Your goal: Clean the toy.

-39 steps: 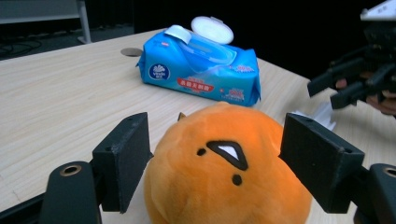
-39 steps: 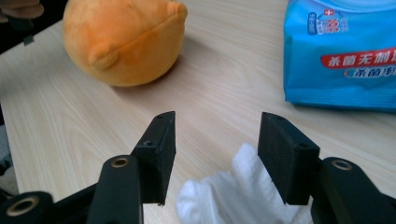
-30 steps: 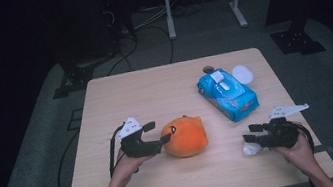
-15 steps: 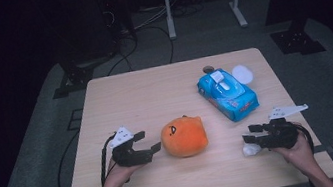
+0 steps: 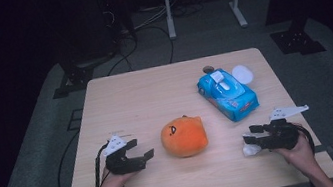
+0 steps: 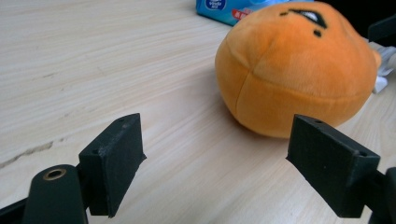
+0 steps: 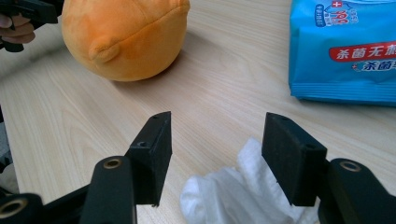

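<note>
- Fingers of the left gripper (image 5: 144, 148) stand wide in the high view and have just been opening, with nothing between them. They point along the table (image 5: 129, 94) towards the orange plush (image 5: 184, 136), which sits just beside their tips with bare wood between.
- From the same high view, the right gripper (image 5: 249, 140) points inward from the table's right side. Its jaws are parted over a white tissue wad (image 5: 251, 150) at their tips. This hand is farther from the plush than the left one, and the blue wipes pack (image 5: 228, 94) lies beyond it.
- Left gripper view: both black fingers (image 6: 114, 158) are spread with only tabletop in the gap. The plush (image 6: 299, 70) lies ahead and off to the right, more in line with the right-hand finger than with the gap. It is a rounded ball with no clear long axis, so I judge that a fresh grasp would need the hand to swing right before it goes forward.
- Right gripper view: the fingers (image 7: 289, 158) are apart and not pressing. The tissue wad (image 7: 233, 196) lies low between them, nearer the right-hand finger, and I cannot tell whether it touches it. The plush (image 7: 126, 37) is well ahead to the left and the wipes pack (image 7: 345, 51) ahead to the right.
</note>
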Demonstrator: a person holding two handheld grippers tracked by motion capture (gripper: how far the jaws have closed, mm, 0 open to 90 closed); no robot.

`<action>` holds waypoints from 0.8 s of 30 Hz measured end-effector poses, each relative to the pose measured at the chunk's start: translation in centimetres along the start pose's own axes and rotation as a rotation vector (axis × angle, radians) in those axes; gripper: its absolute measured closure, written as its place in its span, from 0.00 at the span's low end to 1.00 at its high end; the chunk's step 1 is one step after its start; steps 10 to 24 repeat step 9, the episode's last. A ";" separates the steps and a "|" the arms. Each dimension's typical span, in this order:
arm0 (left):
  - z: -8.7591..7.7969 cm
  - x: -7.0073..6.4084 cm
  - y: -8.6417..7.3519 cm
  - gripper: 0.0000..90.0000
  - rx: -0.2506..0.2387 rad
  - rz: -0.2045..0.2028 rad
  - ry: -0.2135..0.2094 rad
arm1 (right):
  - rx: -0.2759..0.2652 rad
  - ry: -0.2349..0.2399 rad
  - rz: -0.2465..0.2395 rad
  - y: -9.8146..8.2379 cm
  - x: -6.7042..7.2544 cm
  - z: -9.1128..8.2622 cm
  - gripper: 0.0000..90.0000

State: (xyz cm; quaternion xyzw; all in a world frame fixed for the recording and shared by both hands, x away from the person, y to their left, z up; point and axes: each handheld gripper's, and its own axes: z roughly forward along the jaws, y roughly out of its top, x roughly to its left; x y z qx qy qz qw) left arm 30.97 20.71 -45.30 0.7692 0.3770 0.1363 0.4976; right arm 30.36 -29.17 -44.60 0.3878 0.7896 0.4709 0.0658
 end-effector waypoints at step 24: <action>0.4 0.2 -0.5 0.16 0.014 0.008 0.026 | 0.001 -0.003 0.000 -0.2 0.2 0.1 0.44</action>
